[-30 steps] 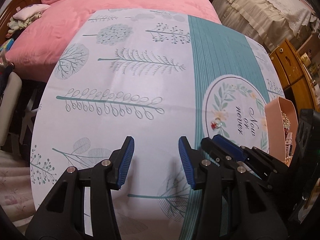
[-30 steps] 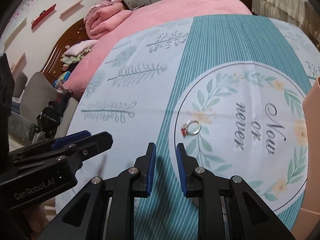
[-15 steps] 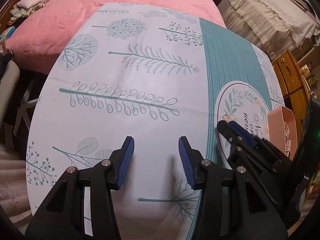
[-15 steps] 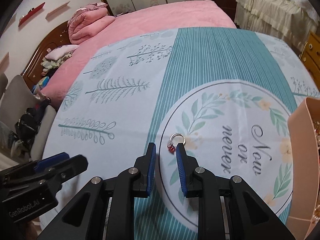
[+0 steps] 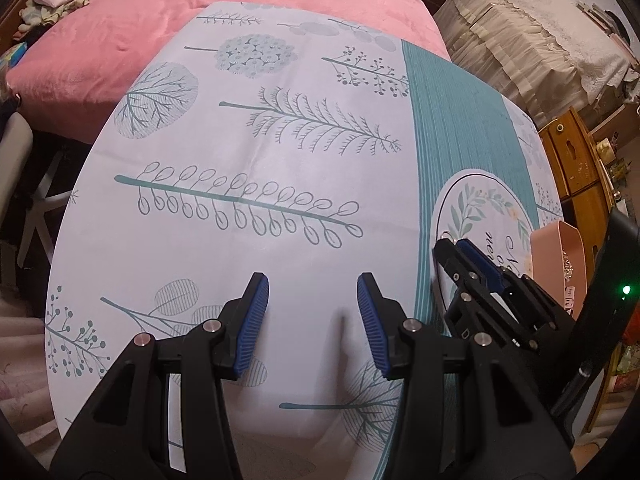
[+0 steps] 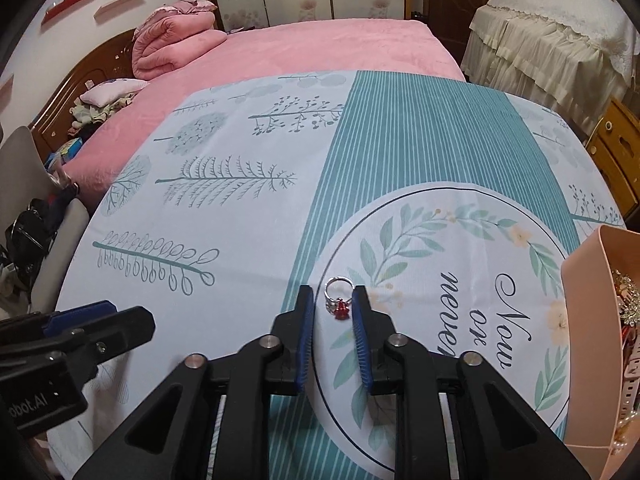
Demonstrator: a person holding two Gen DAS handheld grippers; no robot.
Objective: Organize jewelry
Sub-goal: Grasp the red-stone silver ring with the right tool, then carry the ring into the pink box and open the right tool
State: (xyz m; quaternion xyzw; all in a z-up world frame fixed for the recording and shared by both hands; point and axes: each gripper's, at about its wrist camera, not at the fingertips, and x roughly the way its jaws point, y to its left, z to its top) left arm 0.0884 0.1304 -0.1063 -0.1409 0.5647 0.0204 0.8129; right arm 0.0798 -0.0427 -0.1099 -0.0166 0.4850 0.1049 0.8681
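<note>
The right gripper (image 6: 331, 307), jaws apart, straddles a red-stoned ring (image 6: 337, 301) mid-table to pinch it for the pink box (image 6: 585, 344) at the right edge; the left gripper (image 5: 312, 305) hovers open.

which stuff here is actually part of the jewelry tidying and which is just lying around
Part of the job:
ring with a red stone, between the open right gripper fingers
pink box with jewelry in it
left gripper, open and empty

Just lying about:
tablecloth
pink bed
folded quilt
wooden cabinet
</note>
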